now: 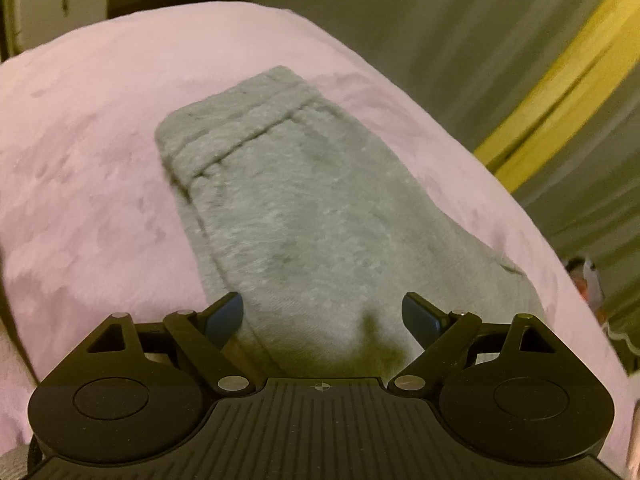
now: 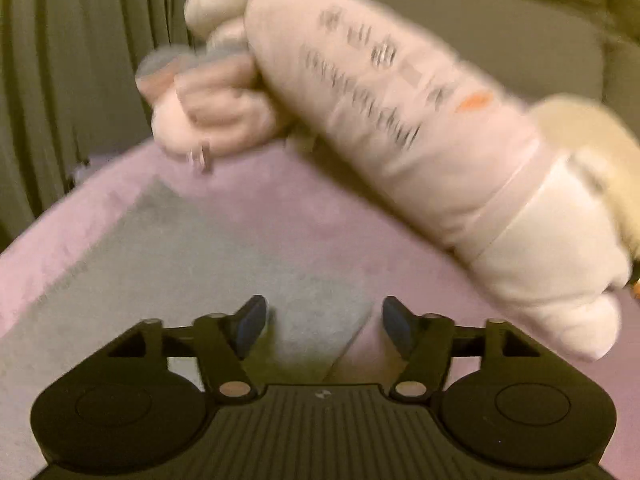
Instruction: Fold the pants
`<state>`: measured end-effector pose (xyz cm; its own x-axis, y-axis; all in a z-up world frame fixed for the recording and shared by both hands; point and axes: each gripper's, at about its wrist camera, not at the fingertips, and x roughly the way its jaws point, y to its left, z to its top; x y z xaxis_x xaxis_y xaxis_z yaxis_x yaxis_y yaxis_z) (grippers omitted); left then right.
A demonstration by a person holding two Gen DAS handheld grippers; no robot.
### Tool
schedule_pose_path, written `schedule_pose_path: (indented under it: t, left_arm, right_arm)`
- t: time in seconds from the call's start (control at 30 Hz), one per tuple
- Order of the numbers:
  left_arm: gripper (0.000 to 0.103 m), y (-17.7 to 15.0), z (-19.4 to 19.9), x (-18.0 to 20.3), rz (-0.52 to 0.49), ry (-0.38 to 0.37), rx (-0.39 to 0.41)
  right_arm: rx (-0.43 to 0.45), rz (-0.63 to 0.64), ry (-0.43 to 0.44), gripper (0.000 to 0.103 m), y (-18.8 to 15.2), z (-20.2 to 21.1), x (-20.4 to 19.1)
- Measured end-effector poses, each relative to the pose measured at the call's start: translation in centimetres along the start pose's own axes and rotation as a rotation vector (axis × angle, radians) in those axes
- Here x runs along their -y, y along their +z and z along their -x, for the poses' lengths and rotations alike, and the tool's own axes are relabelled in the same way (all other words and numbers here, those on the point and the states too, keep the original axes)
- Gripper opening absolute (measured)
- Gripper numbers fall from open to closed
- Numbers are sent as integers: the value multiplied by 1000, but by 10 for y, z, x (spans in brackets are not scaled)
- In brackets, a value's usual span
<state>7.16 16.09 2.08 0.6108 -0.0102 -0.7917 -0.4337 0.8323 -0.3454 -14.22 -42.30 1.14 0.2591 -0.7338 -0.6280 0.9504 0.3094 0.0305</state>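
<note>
Grey pants (image 1: pixel 304 208) lie folded into a narrow stack on a pink blanket (image 1: pixel 88 168), waistband at the far end. My left gripper (image 1: pixel 323 316) is open just above the near end of the pants, with nothing between its blue-padded fingers (image 1: pixel 224 316). In the right wrist view the pants (image 2: pixel 192 264) lie flat on the pink blanket (image 2: pixel 304 208), blurred by motion. My right gripper (image 2: pixel 324 322) is open over the pants' right edge and holds nothing.
A person's arm in a pale printed sleeve (image 2: pixel 400 120), with a fist (image 2: pixel 208 116), reaches across above the blanket. Green curtains (image 2: pixel 72 60) hang behind. A yellow strip (image 1: pixel 560 92) and a white cabinet (image 1: pixel 56 4) stand beyond the bed edge.
</note>
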Motion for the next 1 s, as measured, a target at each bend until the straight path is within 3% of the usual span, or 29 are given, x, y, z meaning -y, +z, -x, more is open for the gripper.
schedule_pose_path:
  t: [0.03,0.1,0.2,0.27,0.33,0.4,0.47,0.53,0.63,0.7,0.77,0.8,0.9,1.0]
  left_arm:
    - [91,-1,-1,7,-38,3,1]
    - [94,-4,-3,24,-127,27,15]
    - [95,-11,-11,45,-248,69,25]
    - [95,-14,-21,50,-299,114,-6]
    - [95,-15,-33,51,-322,206,-59]
    - [97,-15,-47,50,-339,384,-118]
    - [97,-12,-46,45,-312,397,-135]
    - [96,-8,-33,41,-277,414,-100]
    - [96,-4,1,31,-197,382,26]
    - [97,-6,27,28,-141,385,176]
    - [98,-10,37,34,-170,303,290]
    - [99,-12,34,40,-216,249,297]
    - [99,-14,7,74,-385,145,197]
    - [99,-30,-18,108,-523,44,195]
  right_arm:
    - [31,2,16,82,2,10,0]
    - [82,22,78,87,8,29,-11]
    - [120,99,226,99,11,56,-46]
    - [115,155,346,99,3,73,-76]
    - [69,212,454,99,-12,79,-108]
    - [-2,282,531,99,-37,79,-141]
    - [-80,354,564,99,-65,78,-170]
    - [-150,443,584,99,-88,74,-190]
    - [-177,630,584,99,-113,72,-209]
    - [-227,644,561,99,-117,62,-214]
    - [-238,600,554,99,-120,56,-214]
    - [-225,584,550,99,-120,54,-215]
    - [-188,595,538,99,-127,55,-221]
    - [-174,590,536,99,-132,56,-224]
